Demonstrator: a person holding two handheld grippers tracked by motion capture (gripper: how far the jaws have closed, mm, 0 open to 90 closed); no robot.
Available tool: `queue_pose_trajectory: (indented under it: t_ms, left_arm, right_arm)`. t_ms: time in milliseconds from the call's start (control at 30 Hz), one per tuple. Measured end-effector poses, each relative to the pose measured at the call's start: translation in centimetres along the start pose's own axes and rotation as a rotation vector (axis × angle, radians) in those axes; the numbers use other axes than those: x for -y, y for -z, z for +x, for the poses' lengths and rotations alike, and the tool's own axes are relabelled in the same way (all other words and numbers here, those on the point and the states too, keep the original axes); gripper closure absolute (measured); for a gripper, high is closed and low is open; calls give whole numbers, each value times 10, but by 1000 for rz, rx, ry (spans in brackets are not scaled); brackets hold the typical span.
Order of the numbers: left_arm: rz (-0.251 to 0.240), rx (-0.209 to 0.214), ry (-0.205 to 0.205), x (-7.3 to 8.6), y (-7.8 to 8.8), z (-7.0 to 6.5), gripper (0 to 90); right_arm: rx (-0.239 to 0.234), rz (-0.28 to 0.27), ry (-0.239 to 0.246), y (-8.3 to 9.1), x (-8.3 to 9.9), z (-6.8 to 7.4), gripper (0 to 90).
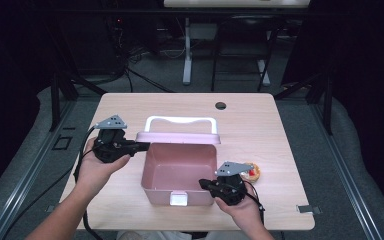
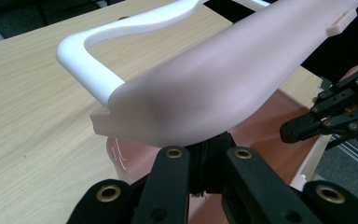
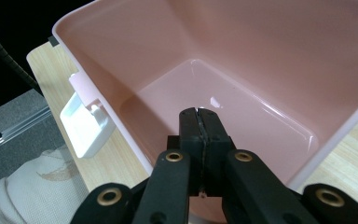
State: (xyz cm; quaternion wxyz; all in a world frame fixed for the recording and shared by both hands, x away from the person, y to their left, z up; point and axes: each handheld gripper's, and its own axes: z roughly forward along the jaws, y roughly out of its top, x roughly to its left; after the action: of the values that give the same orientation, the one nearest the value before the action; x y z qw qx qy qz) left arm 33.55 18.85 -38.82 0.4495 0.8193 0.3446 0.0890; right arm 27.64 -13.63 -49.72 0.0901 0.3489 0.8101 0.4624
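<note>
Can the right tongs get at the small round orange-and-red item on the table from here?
Probably yes: the small round orange-and-red item lies beside the right tongs with nothing between, but their shut jaws point into the open pink plastic box, so they must turn and open.

this looks like a lab or recording studio, not a home. beyond the left gripper (image 1: 141, 146) and the right gripper (image 1: 206, 184), the light wooden table (image 1: 260, 120) with a cable hole (image 1: 220, 105) stands alone on grey carpet (image 1: 300, 125). black metal frame struts (image 1: 57, 95) rise on the outer side of each gripper, floor rails (image 1: 25, 170) run alongside the table, and dark curtains close in the sides. farther off past both grippers, loose cables (image 1: 145, 80) trail under a white-legged desk (image 1: 187, 50).
</note>
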Motion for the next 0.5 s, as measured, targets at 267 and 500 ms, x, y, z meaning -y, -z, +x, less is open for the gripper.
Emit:
queue_pose_trajectory:
  t_ms: [267, 500]
  left_arm:
    - [3, -1, 3, -3, 0, 2, 900]
    - [5, -3, 3, -6, 0, 3, 900]
  right_arm:
    - [2, -4, -10, -2, 0, -1, 885]
    - [11, -2, -6, -5, -1, -1, 895]
